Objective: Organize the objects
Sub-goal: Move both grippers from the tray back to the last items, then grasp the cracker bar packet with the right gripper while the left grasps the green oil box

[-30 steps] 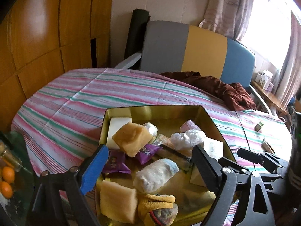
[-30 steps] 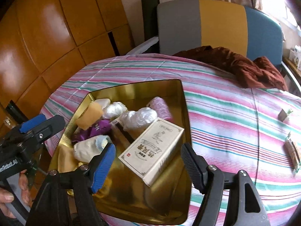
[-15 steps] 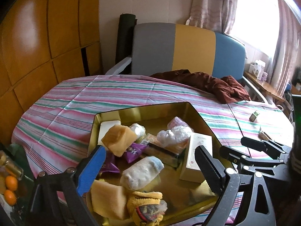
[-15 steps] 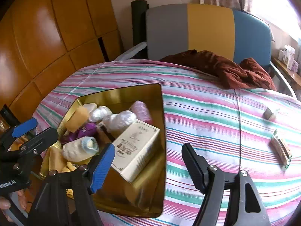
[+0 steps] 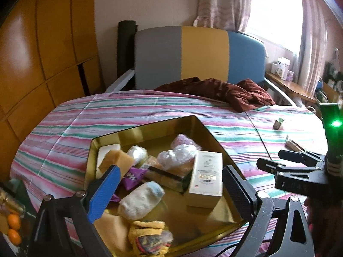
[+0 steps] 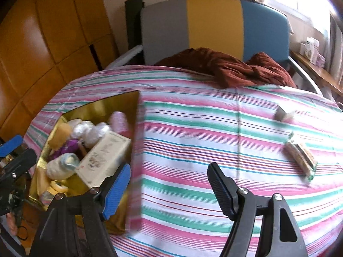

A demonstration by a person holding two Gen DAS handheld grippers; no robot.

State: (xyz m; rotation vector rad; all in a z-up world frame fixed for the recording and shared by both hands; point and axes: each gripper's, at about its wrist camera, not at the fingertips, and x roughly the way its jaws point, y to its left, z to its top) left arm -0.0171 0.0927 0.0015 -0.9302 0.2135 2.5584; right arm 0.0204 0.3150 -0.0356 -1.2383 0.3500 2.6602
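Below, we are looking along the left gripper (image 5: 169,186), whose jaws are standing open over the gold tin (image 5: 216,143) at the lower centre of the left wrist view, with nothing pinched between them. We are seeing the tin resting on the striped bedspread (image 5: 133,115). Inside it a cream box (image 5: 206,175) is lying at the right, a rolled white sock (image 5: 140,200) is lying at the centre, and a purple packet (image 5: 133,176) and a yellow sponge (image 5: 120,160) are lying at the left.

In the right wrist view, we are holding the right gripper (image 6: 169,184) over bare bedspread at the lower centre, jaws apart and empty. The tin is sitting at the left of that frame. A wrapped snack bar (image 6: 301,157) is lying at the right edge, and a small box (image 6: 283,112) is lying above it. A brown cloth (image 6: 227,68) is lying crumpled at the upper centre.
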